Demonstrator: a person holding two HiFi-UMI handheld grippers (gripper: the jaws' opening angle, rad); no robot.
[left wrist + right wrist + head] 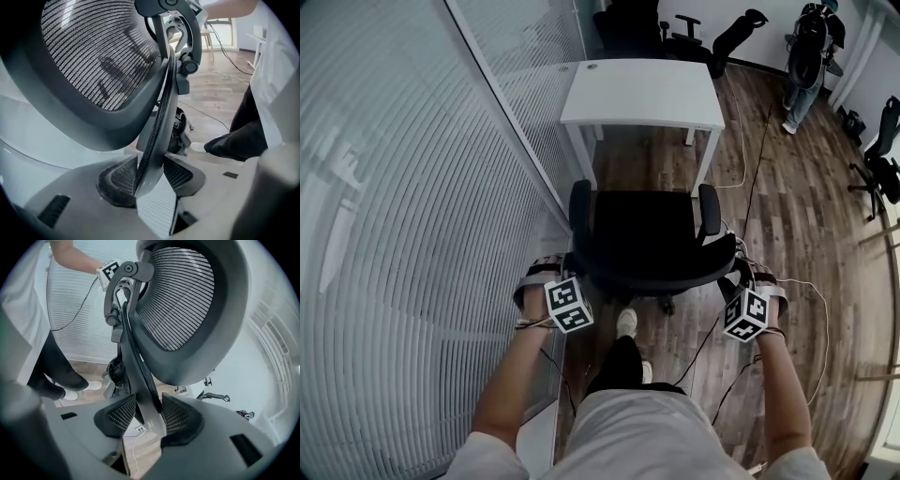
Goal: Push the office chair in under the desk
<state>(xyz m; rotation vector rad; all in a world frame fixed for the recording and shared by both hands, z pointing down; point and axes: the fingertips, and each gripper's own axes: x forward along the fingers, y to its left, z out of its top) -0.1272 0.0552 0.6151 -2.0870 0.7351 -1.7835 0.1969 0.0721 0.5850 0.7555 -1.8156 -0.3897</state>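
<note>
A black mesh-backed office chair (647, 234) stands in front of the white desk (642, 94), its seat facing the desk and its backrest toward me. My left gripper (565, 274) holds the backrest's left rim and my right gripper (737, 272) its right rim. In the left gripper view the dark backrest rim (157, 126) runs between the two pads (117, 176) of the left gripper (150, 176), which press on it. The right gripper view shows the same: the rim (140, 380) is clamped between the textured pads (177, 416) of the right gripper (147, 417).
A glass wall with blinds (412, 234) runs close along the left of the chair and desk. Cables (755, 178) trail over the wooden floor on the right. More chairs (675, 37) and a standing person (811, 56) are at the back. My foot (626, 323) is just behind the chair base.
</note>
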